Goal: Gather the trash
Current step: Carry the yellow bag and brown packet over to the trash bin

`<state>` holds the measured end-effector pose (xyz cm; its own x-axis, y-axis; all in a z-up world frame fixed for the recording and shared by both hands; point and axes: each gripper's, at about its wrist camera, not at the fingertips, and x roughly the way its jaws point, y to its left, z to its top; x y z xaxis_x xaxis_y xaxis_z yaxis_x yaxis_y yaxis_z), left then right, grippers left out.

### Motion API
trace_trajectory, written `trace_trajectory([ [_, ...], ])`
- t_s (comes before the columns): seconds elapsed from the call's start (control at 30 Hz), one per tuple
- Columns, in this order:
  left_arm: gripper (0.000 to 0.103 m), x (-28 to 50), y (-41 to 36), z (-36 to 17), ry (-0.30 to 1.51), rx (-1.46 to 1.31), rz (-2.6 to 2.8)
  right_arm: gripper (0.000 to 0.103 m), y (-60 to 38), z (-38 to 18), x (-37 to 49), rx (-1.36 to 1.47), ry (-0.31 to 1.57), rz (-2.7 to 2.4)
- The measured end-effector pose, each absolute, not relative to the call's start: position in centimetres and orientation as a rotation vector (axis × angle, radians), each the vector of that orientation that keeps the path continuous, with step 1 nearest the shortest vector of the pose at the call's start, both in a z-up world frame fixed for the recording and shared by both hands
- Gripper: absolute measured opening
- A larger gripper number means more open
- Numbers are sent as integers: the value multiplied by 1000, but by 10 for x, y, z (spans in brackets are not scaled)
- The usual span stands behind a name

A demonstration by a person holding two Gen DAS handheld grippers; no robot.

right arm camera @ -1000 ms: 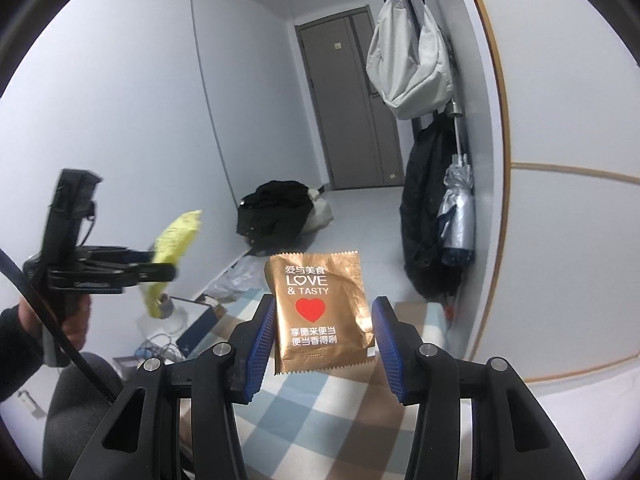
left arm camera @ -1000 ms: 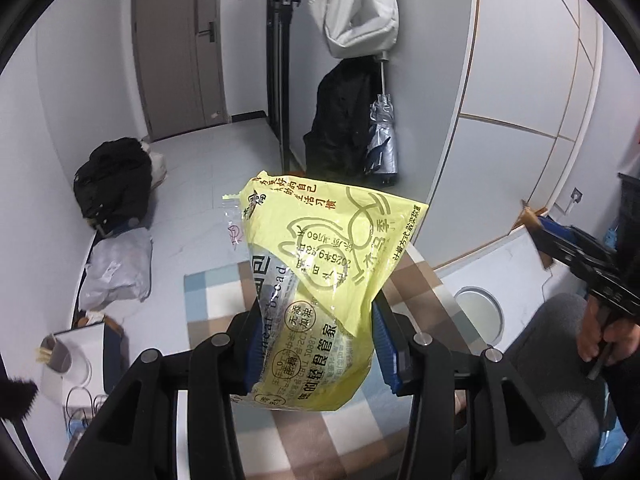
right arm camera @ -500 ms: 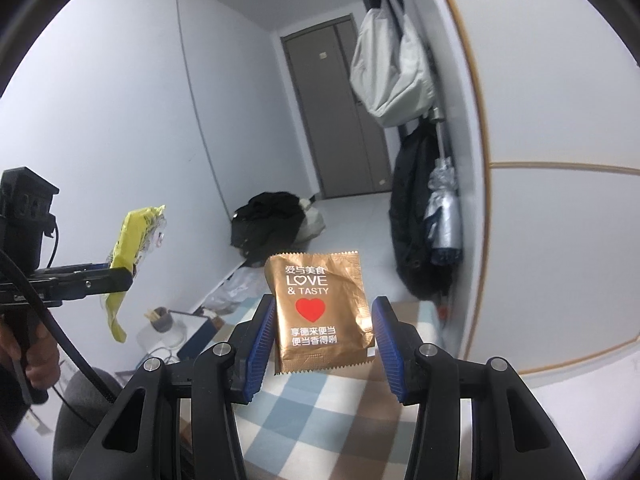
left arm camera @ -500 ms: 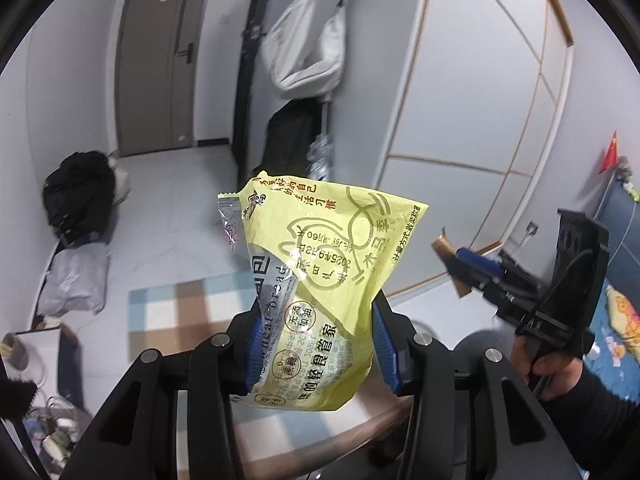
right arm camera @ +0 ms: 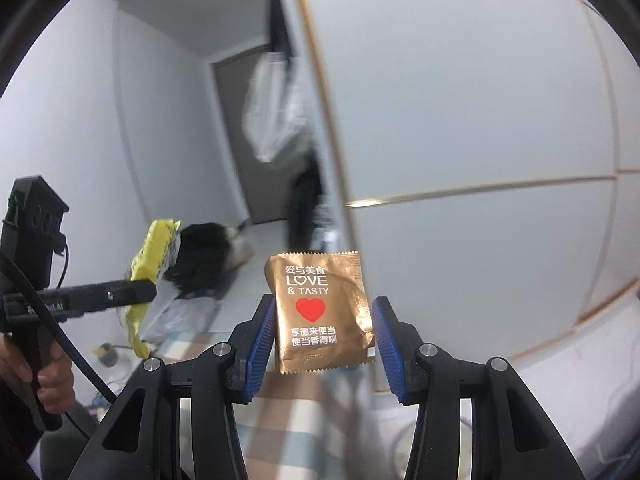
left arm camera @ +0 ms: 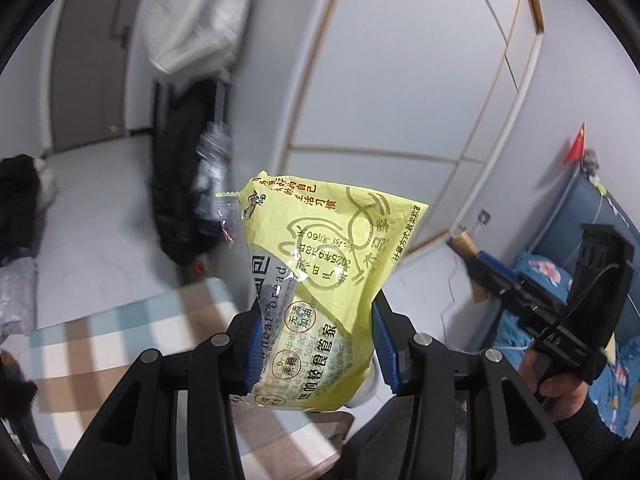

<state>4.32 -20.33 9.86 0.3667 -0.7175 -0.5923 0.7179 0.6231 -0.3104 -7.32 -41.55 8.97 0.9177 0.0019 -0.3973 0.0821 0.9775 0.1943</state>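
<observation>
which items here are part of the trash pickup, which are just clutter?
Job:
- yellow bread wrapper, held in the left gripper
- gold sachet, between the right gripper fingers

Lying about:
- checked rug
- black bag on the floor
- pale bag, hanging
- dark coat, hanging
- door

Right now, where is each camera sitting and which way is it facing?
Left wrist: sits on the left gripper, looking along its fingers at the yellow bread bag it grips, white panelled wall behind; the right hand shows at right.
Right wrist: sits on the right gripper, looking at the gold sachet, hallway behind; the left hand shows at left.
Shared: each sees the other gripper and its trash, plus the checked rug.
</observation>
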Motion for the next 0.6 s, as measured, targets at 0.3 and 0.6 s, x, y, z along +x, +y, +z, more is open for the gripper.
trace_trajectory([
  [0.3,41,74,-314,19,1029,70,-1018,47,-523,31,-79,342,519,-228],
  [0.6,41,83,-391,-86,1316,183,-1027,47,-585,-85,-67,519,712,-282],
])
